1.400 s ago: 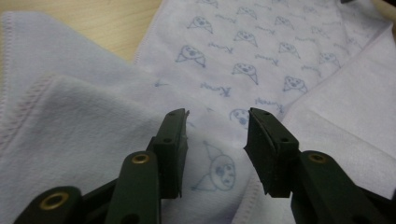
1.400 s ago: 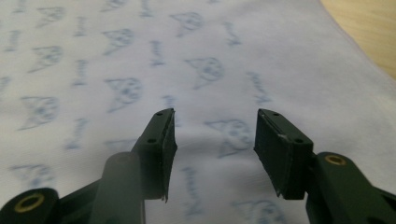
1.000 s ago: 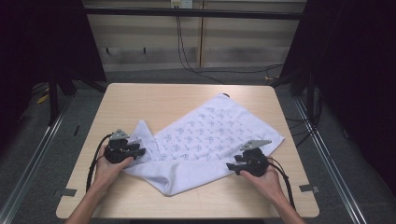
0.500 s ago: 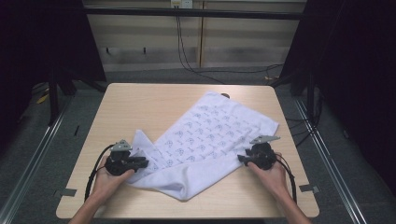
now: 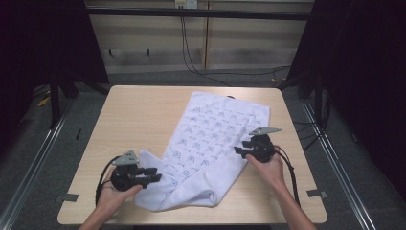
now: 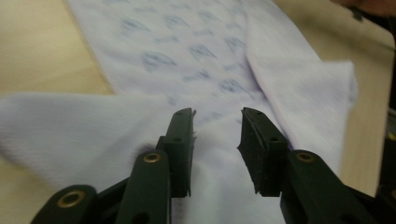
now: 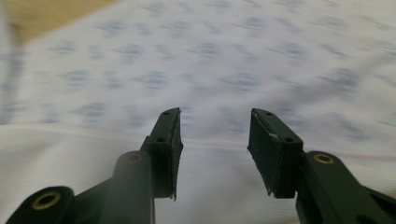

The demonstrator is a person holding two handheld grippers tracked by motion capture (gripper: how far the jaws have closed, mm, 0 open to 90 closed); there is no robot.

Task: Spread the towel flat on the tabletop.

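Observation:
A white towel (image 5: 210, 139) printed with small blue marks lies slantwise on the wooden table (image 5: 139, 115), its near end folded over on itself. My left gripper (image 5: 155, 175) is at the towel's near-left fold. In the left gripper view its jaws (image 6: 217, 116) have just been opening and stand apart over the plain white fold (image 6: 84, 130), with no pad pressing on the cloth. My right gripper (image 5: 239, 151) is at the towel's right edge. In the right gripper view its jaws (image 7: 215, 114) are spread above the printed cloth (image 7: 210, 56), nothing pinched between them.
Bare wood lies to the left of the towel and along the far edge. Grey tape marks (image 5: 69, 197) (image 5: 316, 193) sit near the front corners. Dark curtains flank the table, and cables (image 5: 201, 62) trail on the floor behind it.
The left hand has drawn back toward the near edge and the right hand has moved away toward the far right. The towel now lies narrower and steeper, with its near end folded.

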